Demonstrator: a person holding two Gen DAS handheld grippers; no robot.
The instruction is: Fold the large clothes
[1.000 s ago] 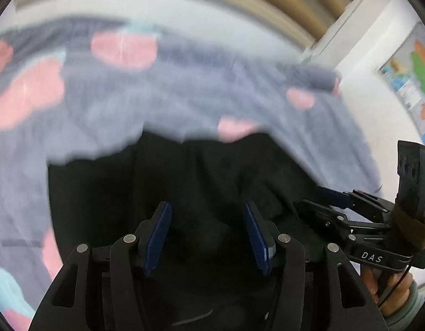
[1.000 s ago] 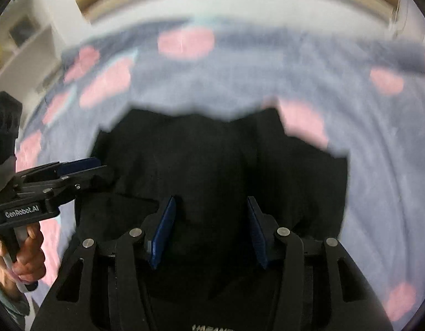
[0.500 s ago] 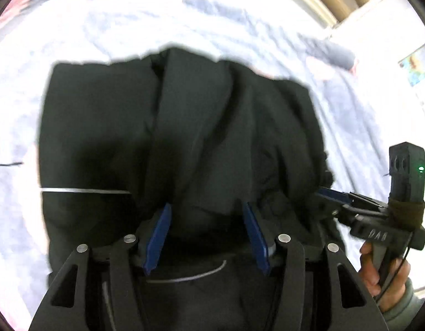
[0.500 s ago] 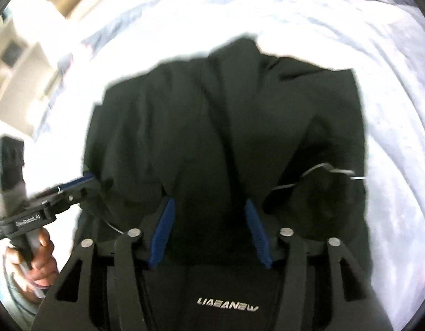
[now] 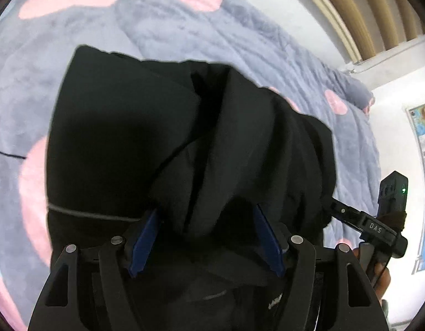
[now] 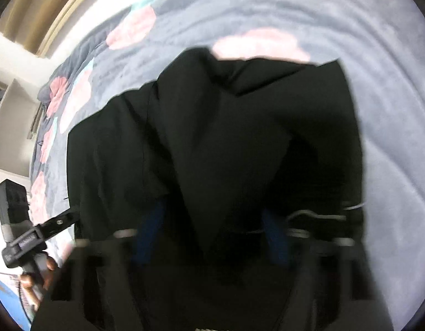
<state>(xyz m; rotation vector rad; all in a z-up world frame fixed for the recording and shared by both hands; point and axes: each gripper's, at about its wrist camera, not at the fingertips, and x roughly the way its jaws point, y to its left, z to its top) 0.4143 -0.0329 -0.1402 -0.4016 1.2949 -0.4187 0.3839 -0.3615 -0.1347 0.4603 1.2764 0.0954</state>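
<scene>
Currently the black jacket (image 5: 129, 138), smooth matte cloth in heavy folds, lies on a plush grey bed cover (image 5: 240, 41) with pink patches. Left gripper (image 5: 206, 237) jaws just widened, fold between, unpinched. Right gripper (image 6: 209, 237) jaws just narrowed; blurred, grip unclear.

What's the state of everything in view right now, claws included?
Black garment, creased and part-folded on the blanket, near edge bunched between both claws.
Blanket, spread under the garment, lightly rumpled.
Left claw, open; jaws have just been opening, fabric fold between the pads.
Right claw, blurred; jaws have just been closing with fabric between them, grip cannot be told.
</scene>
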